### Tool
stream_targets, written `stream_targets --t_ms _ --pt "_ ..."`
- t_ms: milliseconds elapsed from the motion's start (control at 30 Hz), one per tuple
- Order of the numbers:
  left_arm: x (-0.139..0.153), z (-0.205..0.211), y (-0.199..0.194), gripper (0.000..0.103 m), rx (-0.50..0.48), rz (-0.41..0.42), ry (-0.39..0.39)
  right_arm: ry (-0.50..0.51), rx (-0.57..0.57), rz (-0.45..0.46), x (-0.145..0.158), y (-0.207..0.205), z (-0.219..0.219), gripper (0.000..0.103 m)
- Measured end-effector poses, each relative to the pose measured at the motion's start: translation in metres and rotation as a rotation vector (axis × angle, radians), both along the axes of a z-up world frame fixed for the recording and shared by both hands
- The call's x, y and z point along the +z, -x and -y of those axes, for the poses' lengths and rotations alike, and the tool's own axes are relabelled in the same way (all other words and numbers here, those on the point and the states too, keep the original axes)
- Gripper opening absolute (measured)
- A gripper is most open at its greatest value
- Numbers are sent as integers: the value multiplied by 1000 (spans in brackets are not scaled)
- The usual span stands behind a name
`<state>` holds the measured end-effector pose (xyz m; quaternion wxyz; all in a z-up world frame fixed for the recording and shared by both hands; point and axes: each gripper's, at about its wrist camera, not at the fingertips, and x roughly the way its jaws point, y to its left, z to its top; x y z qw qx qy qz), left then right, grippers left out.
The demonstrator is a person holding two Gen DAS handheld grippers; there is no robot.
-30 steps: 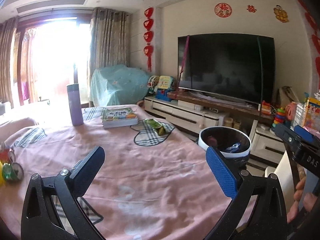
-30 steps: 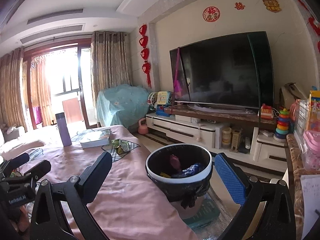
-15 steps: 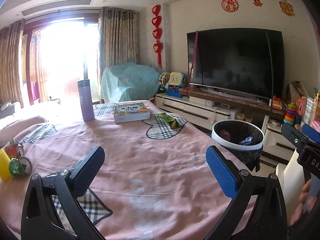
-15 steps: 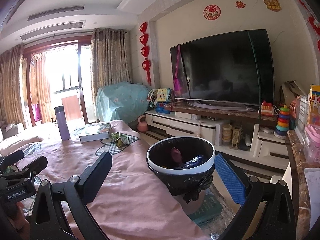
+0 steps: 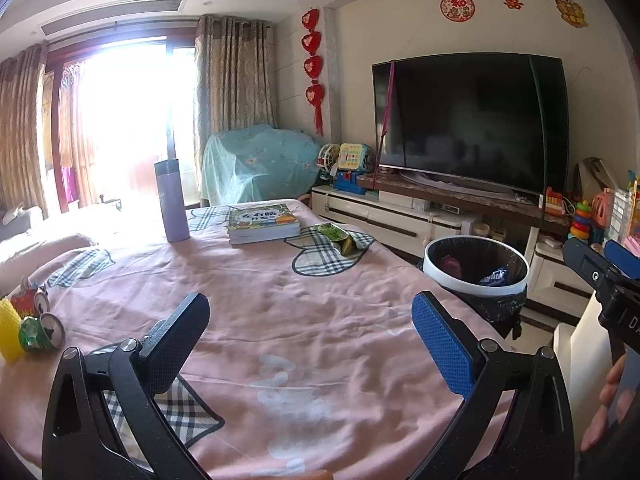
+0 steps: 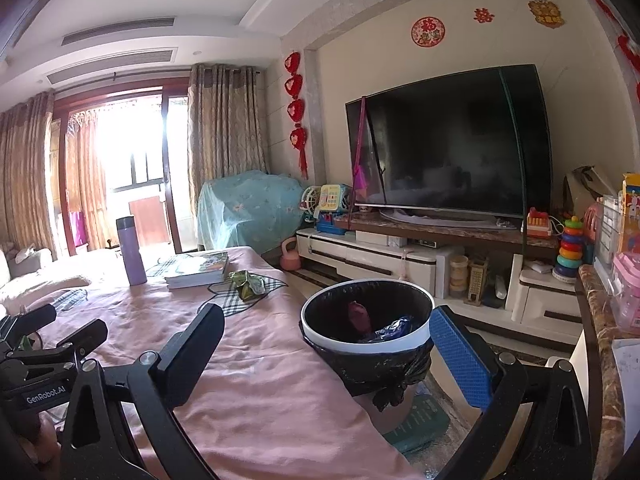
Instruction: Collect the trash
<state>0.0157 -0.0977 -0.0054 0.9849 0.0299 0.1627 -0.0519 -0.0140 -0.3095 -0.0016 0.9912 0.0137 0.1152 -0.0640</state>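
Note:
A green snack wrapper point(image 5: 338, 237) lies on the pink tablecloth beside a book; it also shows in the right wrist view point(image 6: 248, 281). Crushed cans point(image 5: 38, 326) lie at the table's left edge. A white-rimmed trash bin point(image 5: 476, 270) with a black liner stands off the table's right side; in the right wrist view the bin point(image 6: 366, 334) holds a purple and a blue piece. My left gripper point(image 5: 310, 338) is open and empty above the near table. My right gripper point(image 6: 326, 354) is open and empty, close to the bin.
A purple flask point(image 5: 172, 206) and a book point(image 5: 262, 224) stand at the far side of the table point(image 5: 280, 320). A TV point(image 6: 448, 140) on a low cabinet point(image 6: 400, 256) fills the right wall, with toys point(image 6: 570, 248) around it. A marble counter edge point(image 6: 600, 344) is at far right.
The left gripper has pulled back and risen, so more of the table and the cans show. The right gripper has shifted slightly; the bin sits a little lower in its view. Both stay open.

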Motion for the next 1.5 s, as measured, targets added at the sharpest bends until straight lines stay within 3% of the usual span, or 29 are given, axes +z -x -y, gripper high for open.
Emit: stream_targets --t_ms 1500 --pt "-4 4 -2 103 -8 -7 -10 -19 30 -34 -7 -4 -6 103"
